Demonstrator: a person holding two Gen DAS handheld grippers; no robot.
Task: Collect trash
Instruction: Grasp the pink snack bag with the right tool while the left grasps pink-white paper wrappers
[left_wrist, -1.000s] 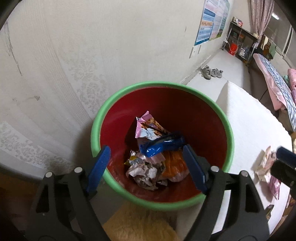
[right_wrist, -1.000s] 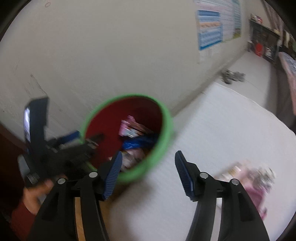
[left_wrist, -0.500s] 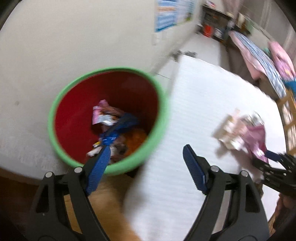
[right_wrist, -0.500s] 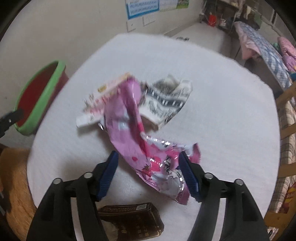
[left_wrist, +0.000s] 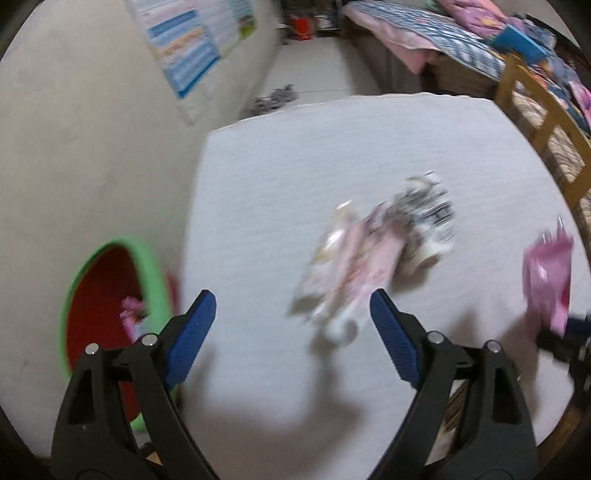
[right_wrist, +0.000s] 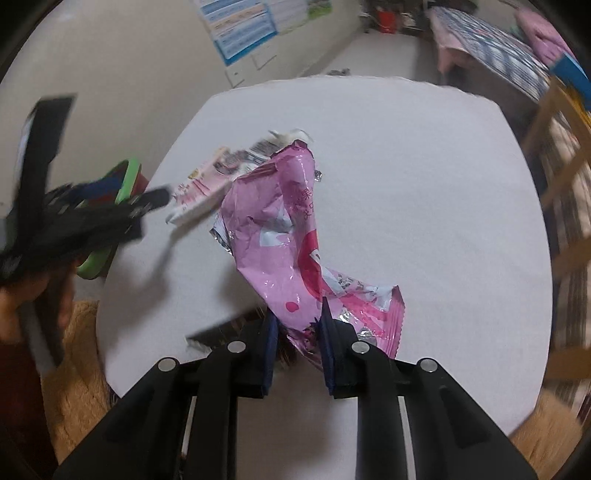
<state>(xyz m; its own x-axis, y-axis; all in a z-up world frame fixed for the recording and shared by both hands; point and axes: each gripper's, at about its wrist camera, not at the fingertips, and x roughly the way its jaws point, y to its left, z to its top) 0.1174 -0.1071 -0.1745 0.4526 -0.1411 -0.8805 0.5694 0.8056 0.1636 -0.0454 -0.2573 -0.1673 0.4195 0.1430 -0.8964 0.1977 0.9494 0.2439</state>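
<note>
My right gripper (right_wrist: 297, 325) is shut on a pink foil snack wrapper (right_wrist: 280, 229) and holds it up above the white table (right_wrist: 424, 184); the wrapper also shows at the right in the left wrist view (left_wrist: 548, 280). My left gripper (left_wrist: 291, 325) is open and empty above the table, just short of a pale pink and white wrapper (left_wrist: 347, 266) and a black-and-white wrapper (left_wrist: 428, 214) that lie together. The red bin with a green rim (left_wrist: 107, 302) stands off the table's left edge with wrappers inside.
A dark brown packet (right_wrist: 225, 332) lies on the table under my right gripper. A wall with a poster (left_wrist: 192, 48) runs along the left. A wooden bed frame (left_wrist: 546, 125) stands to the right. Tan fluffy fabric (right_wrist: 77, 373) sits at the near table edge.
My left gripper has swung from over the bin to over the table's wrappers. My right gripper has closed on the pink wrapper and lifted it.
</note>
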